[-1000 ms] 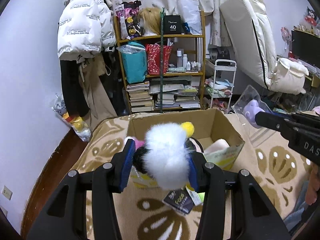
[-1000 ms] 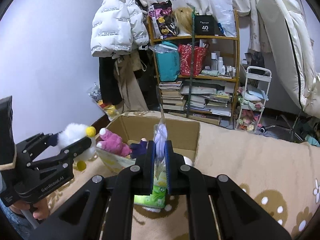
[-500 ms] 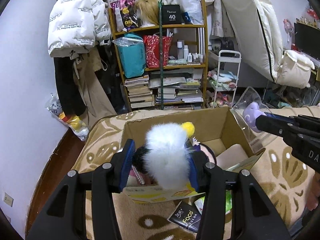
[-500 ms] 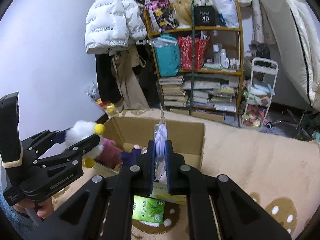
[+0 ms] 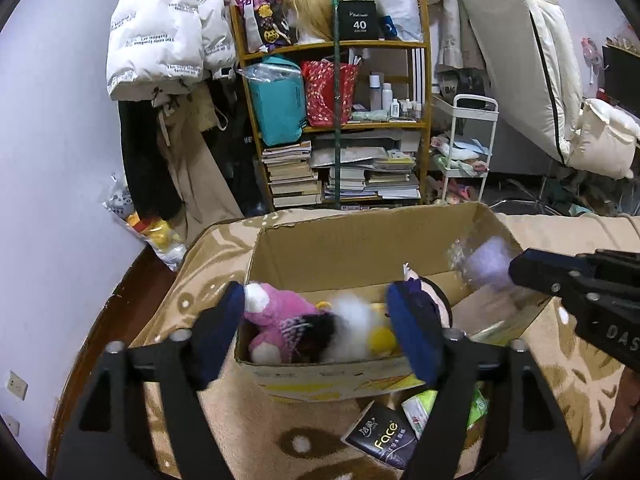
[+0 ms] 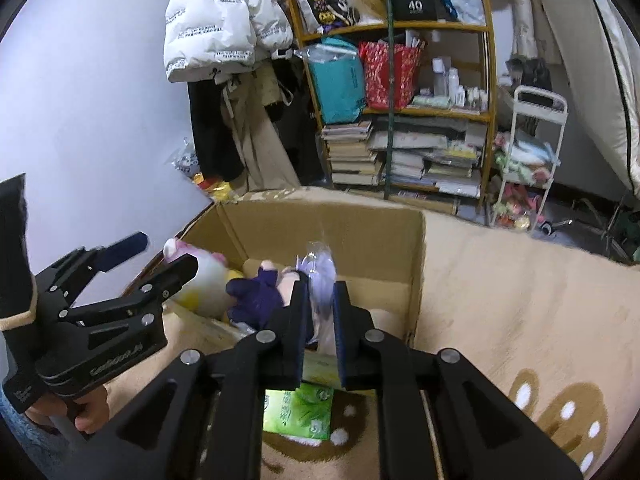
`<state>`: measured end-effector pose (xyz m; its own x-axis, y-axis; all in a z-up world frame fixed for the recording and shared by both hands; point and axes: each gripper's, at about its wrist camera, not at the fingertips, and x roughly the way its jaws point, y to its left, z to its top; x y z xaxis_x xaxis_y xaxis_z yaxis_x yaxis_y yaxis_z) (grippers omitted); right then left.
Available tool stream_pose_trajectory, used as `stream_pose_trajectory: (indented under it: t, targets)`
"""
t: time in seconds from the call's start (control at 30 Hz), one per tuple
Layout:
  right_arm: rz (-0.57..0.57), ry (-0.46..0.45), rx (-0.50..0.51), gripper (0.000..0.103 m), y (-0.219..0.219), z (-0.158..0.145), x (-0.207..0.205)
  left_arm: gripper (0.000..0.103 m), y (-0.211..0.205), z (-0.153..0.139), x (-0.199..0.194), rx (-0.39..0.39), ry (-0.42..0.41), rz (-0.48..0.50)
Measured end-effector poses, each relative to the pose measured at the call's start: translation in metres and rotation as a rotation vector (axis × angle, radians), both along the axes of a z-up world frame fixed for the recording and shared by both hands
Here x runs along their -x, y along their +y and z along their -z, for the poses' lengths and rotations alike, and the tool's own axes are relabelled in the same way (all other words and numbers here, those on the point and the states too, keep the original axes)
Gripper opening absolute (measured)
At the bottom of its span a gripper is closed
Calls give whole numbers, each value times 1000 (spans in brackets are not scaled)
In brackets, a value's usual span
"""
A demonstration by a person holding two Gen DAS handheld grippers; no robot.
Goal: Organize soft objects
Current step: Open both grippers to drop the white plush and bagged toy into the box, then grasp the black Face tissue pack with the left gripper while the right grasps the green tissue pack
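The left gripper (image 5: 316, 336) hangs over the near left corner of the cardboard box (image 5: 360, 240), its blue-padded fingers (image 5: 412, 336) spread wide with nothing between them. Just beyond it, inside the box, the white fluffy toy (image 5: 356, 332) with yellow pompoms lies against a pink plush (image 5: 276, 320), and a dark-haired doll (image 5: 434, 304) sits to their right.

The right gripper (image 6: 320, 312) hovers over the near edge of the box, its jaws pinched narrow on a clear bag with a lilac plush (image 6: 320, 280) inside, which stands upright between the pads. The bag looks blurred.

On the beige patterned blanket (image 6: 520, 300), just in front of the box, lie a green tissue pack (image 6: 298, 410) and a dark packet marked "Face" (image 5: 380, 436).
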<state>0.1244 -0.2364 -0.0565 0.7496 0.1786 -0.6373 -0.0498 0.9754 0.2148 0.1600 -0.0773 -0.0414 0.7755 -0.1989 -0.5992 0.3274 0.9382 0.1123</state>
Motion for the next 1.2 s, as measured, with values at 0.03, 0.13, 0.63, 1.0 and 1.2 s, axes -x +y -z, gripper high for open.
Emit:
stream_pose_trajectory:
  t: [0.03, 0.13, 0.63, 1.0, 1.2]
  targets:
    - [1, 6, -5, 14, -1, 1, -1, 78, 0, -1, 1, -1, 0, 2]
    - [-3, 19, -11, 15, -1, 3, -1, 81, 0, 0, 2, -8, 36, -6]
    - [26, 53, -22, 72, -3, -2, 31, 93, 25, -6, 30, 12, 118, -68]
    - [14, 89, -17, 102, 10, 3, 42, 97, 39, 3, 49, -7, 210, -85]
    - [14, 157, -62, 102, 16, 24, 37, 97, 41, 19, 58, -41, 262, -62]
